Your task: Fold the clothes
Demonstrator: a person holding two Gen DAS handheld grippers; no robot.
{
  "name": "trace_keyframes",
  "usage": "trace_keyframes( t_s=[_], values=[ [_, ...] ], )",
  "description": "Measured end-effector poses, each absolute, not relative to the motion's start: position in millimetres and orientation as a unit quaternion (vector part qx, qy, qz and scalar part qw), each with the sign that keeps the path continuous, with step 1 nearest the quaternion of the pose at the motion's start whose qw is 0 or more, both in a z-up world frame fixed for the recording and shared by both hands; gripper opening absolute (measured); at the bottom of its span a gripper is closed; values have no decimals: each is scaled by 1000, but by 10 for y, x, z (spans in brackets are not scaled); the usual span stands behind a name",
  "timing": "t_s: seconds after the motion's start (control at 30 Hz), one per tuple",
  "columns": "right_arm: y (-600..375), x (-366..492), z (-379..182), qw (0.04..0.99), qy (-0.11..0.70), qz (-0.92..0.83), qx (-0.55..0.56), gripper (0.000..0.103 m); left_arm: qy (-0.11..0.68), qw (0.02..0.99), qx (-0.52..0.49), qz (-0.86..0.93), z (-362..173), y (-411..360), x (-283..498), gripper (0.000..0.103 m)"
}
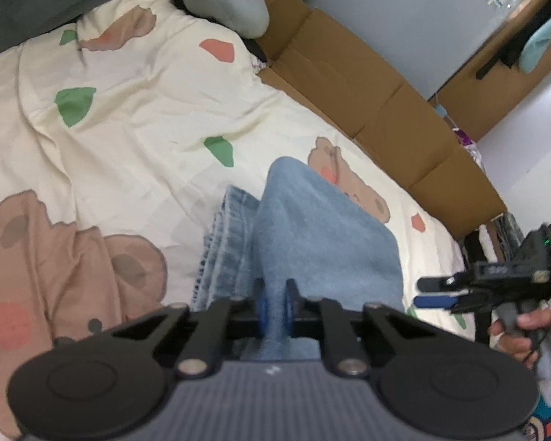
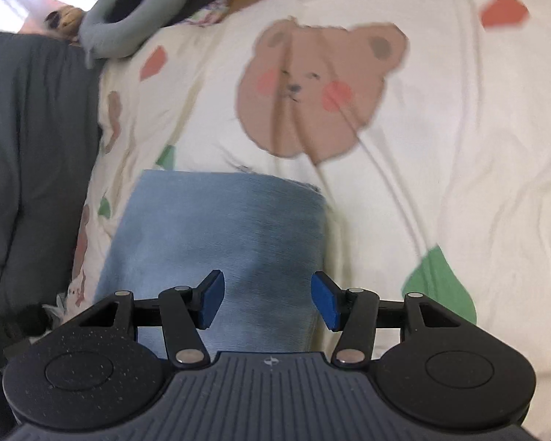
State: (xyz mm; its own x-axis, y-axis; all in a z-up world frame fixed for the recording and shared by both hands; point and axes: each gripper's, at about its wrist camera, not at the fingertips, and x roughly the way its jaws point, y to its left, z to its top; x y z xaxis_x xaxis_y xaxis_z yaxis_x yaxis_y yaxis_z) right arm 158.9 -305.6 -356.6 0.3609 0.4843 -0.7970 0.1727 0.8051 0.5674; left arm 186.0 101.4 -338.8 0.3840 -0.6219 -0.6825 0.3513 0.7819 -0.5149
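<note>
Illumination is soft, even and moderately bright in both views; shadows are faint. Strong white glare sits at the far upper left of the right wrist view. Fisheye distortion bends all edges, and the corners go dark. The bedspread (image 2: pixel 440 139) ahead of the right gripper (image 2: pixel 267 303) shows motion blur. The left wrist view is sharper, with mild softness.
</note>
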Motion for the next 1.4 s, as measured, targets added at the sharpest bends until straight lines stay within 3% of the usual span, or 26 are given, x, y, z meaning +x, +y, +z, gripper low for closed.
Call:
trace_keyframes(
  t_s=[0.43,0.8,0.97,1.13,1.27,1.4],
  values=[
    [-2954,1618,-3596,783,541,126,279,59,461,828,-165,-272,-3128,1191,1576,7],
    [-2786,1796,-3689,794,536,145,248,59,495,819,-173,-233,-3595,1340,1641,8],
    [-2766,1961,-3729,795,537,143,244,47,494,823,-158,-234,-3513,1347,1596,7],
    [-2747,1992,-3744,797,534,145,242,47,495,826,-140,-230,-3489,1339,1547,8],
    [-2831,1882,-3762,781,545,144,270,56,491,829,-132,-232,-3407,1321,1562,13],
    [-2846,1631,-3796,763,559,160,283,54,491,832,-127,-225,-3387,1362,1547,25]
  ],
)
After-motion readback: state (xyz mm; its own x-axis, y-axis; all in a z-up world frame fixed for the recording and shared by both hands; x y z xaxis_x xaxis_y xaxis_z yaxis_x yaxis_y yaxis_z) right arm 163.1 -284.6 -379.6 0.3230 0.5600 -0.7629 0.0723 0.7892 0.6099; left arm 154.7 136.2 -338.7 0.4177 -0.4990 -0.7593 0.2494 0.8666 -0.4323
